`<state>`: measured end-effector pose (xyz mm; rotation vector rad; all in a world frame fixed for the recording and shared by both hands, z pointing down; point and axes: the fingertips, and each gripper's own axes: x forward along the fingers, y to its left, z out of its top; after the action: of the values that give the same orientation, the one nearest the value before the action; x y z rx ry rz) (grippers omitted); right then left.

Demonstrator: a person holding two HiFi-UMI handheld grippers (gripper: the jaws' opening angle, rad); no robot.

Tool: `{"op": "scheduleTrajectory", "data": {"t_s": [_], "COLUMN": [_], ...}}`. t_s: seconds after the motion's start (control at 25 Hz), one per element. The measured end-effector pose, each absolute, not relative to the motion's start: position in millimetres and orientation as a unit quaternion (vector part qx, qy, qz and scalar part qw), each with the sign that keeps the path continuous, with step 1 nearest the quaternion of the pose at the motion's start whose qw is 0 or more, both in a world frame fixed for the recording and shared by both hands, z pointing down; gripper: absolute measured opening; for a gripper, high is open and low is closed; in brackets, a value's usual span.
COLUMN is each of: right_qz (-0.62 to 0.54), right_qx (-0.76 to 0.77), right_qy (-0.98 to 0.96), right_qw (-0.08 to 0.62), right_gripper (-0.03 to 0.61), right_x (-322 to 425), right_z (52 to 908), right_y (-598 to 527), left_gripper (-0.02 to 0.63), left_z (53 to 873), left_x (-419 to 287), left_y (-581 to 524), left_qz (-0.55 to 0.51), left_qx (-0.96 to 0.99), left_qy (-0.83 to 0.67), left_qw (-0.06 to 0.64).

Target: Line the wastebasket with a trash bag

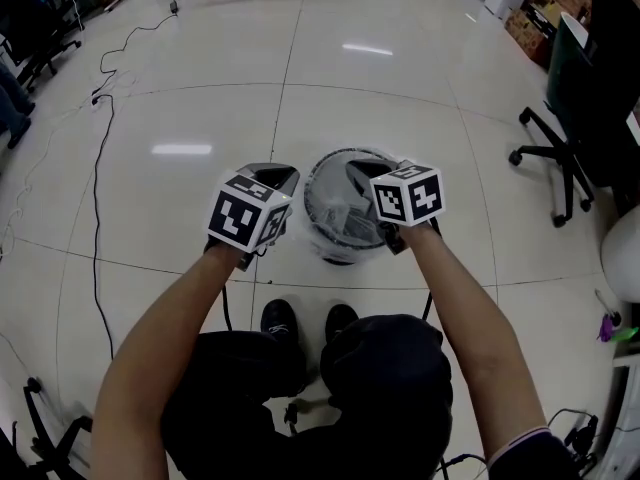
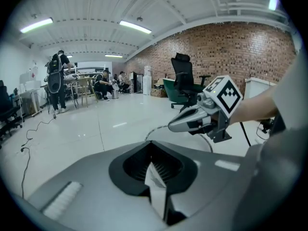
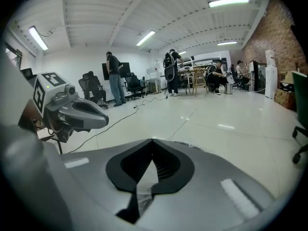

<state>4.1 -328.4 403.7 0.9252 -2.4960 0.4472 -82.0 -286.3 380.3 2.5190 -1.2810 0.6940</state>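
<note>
In the head view the round wastebasket [image 1: 318,190] stands on the floor just ahead of the person's shoes, with a translucent trash bag [image 1: 345,220] crumpled in its mouth. My left gripper [image 1: 280,180] hovers at the basket's left rim and my right gripper [image 1: 355,173] over its opening. In the left gripper view the left gripper [image 2: 152,146] is shut, pinching a white fold of bag film [image 2: 156,186]. In the right gripper view the right gripper [image 3: 153,142] is shut too, with a clear strip of the film [image 3: 140,194] caught between its jaws.
A black office chair [image 1: 572,133] stands at the right. A black cable [image 1: 98,183] runs down the tiled floor at the left. Boxes [image 1: 528,23] sit far right. People stand and sit at tables [image 3: 192,76] far off.
</note>
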Motion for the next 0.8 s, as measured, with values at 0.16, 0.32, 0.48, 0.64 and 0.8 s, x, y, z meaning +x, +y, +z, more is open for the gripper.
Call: {"op": "scheduleTrajectory", "data": {"t_s": [0.16, 0.32, 0.48, 0.64, 0.8], "right_qz": [0.140, 0.120, 0.094, 0.048, 0.039], "right_qx": [0.344, 0.351, 0.355, 0.356, 0.361], "right_qy": [-0.907, -0.912, -0.914, -0.916, -0.917], "right_qw": [0.200, 0.177, 0.171, 0.180, 0.163], "right_gripper": [0.002, 0.002, 0.002, 0.002, 0.002], "right_x": [17, 29, 37, 45, 59], "right_z": [372, 342, 321, 301, 276], "right_y": [-306, -285, -257, -230, -209], "left_gripper": [0.012, 0.012, 0.012, 0.012, 0.012], "left_z": [355, 339, 321, 302, 287], "left_x": [-65, -51, -47, -42, -32], "left_y": [-266, -243, -219, -195, -176], "left_qz": [0.216, 0.206, 0.181, 0.161, 0.145], "left_qx": [0.867, 0.872, 0.874, 0.876, 0.879], "left_qy": [-0.438, -0.437, -0.446, -0.450, -0.450], "left_qw": [0.097, 0.081, 0.074, 0.063, 0.054]}}
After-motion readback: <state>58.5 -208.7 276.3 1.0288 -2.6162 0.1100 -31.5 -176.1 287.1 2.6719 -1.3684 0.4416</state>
